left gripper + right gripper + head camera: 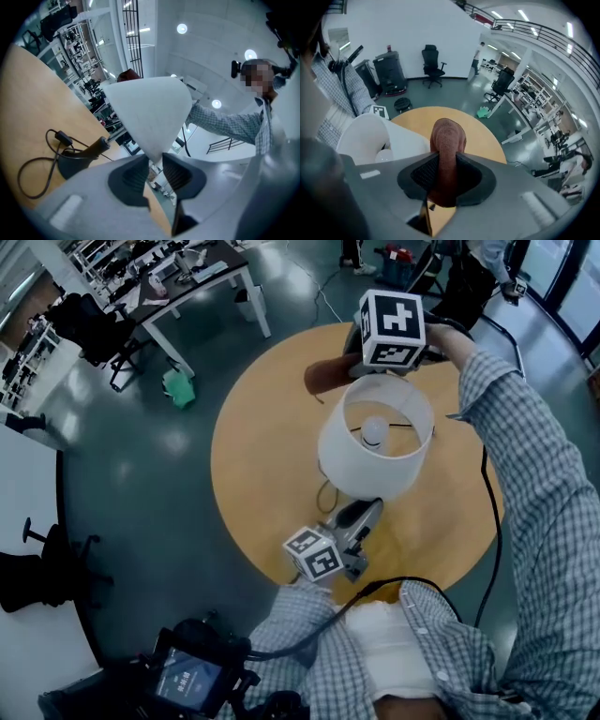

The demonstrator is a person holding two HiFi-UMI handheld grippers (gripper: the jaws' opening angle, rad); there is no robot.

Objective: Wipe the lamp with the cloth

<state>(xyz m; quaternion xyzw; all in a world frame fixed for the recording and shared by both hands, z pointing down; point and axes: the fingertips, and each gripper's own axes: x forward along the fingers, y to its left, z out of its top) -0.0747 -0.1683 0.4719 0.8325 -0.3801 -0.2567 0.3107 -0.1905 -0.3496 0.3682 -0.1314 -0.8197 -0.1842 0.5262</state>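
Near the middle of the round wooden bench (253, 456) stood the white-shaded lamp (361, 470), its shade rim pinched at six o'clock between the narrow fingers of the left gripper (156, 165). At twelve o'clock the right gripper (446, 165) clamped the rust-brown knitted cloth (448, 135) just beside the shade. Pressing hard there would likely dent the shade or tear its rim from the left grip.

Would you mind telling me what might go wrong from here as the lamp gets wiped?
1. The left gripper pinches only the thin lower rim of the lampshade; a push from the wipe may crease it or pull it free.
2. The cloth in the right gripper sits by the shade's open top, so it might snag the rim or knock the bulb.
3. The base looks small; a sideways push might tip the lamp.
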